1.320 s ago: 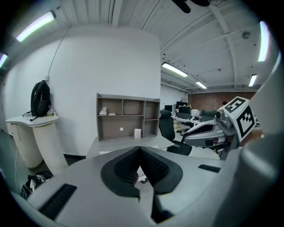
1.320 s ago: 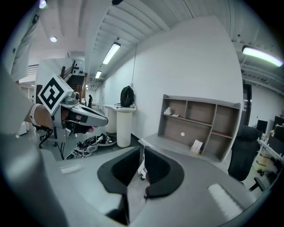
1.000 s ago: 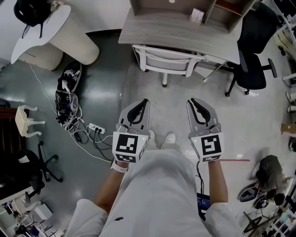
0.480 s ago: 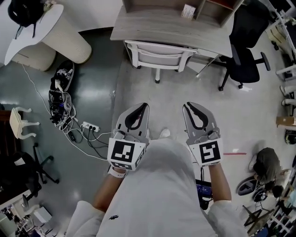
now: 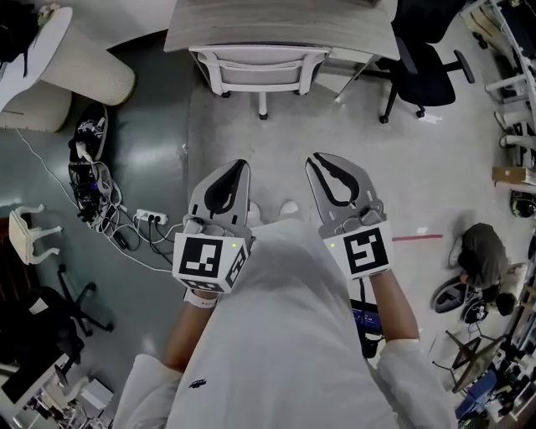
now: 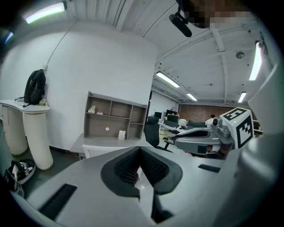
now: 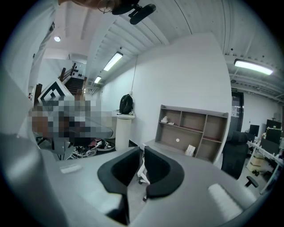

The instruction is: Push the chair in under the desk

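Observation:
The white chair (image 5: 258,67) stands at the grey desk (image 5: 276,25) at the top of the head view, its seat partly beneath the desktop. Both grippers hang in front of the person's body, well short of the chair and touching nothing. My left gripper (image 5: 239,164) is shut, pads together and empty. My right gripper (image 5: 312,157) shows a thin slit between its pads with nothing in it. In the left gripper view the chair back (image 6: 95,150) shows beyond the left gripper (image 6: 140,148). In the right gripper view the chair's base (image 7: 142,173) shows through the right gripper's (image 7: 142,148) slit.
A black office chair (image 5: 419,50) stands right of the desk. A power strip with tangled cables (image 5: 138,222) and shoes (image 5: 88,134) lie on the floor at left, near a white round pedestal (image 5: 84,71). A shelf unit (image 6: 115,117) sits on the desk. A bag (image 5: 479,255) lies at right.
The desk and chair have slid toward the top of the head view and both grippers sit a little higher and further left. The jaws look the same; the chair keeps its place at the desk.

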Available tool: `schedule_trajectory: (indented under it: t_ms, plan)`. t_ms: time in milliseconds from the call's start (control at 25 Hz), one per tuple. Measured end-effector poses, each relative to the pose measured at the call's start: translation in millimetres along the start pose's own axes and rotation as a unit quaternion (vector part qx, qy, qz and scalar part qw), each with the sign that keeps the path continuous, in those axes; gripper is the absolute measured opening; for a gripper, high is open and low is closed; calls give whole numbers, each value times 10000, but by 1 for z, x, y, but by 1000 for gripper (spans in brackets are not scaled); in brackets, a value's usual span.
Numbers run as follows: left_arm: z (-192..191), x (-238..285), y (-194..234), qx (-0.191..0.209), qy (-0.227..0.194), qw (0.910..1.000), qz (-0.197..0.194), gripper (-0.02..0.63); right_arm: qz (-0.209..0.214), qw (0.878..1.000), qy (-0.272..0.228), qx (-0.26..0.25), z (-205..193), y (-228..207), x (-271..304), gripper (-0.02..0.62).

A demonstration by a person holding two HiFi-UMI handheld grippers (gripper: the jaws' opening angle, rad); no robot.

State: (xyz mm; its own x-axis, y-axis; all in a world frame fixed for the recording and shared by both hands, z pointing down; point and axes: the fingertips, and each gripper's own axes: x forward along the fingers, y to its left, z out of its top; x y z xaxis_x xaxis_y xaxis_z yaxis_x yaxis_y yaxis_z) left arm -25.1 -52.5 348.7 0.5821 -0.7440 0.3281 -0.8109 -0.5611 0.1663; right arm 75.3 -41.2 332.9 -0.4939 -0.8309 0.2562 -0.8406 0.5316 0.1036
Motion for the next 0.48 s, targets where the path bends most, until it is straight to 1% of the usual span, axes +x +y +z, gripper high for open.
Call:
schedule_trajectory:
  t_ms: [200, 320, 480]
  plan:
    - [1, 7, -11, 89, 76, 9996, -259, 6, -124, 9999, 96, 50, -3, 1, -7, 29]
    - [8, 9, -13, 144, 23, 9993, -349, 6, -199, 9996, 151, 153, -4, 0, -7, 29]
    - [11, 11, -16, 188, 17, 9990, -400, 6, -261, 9995, 4, 163, 1, -2, -7, 29]
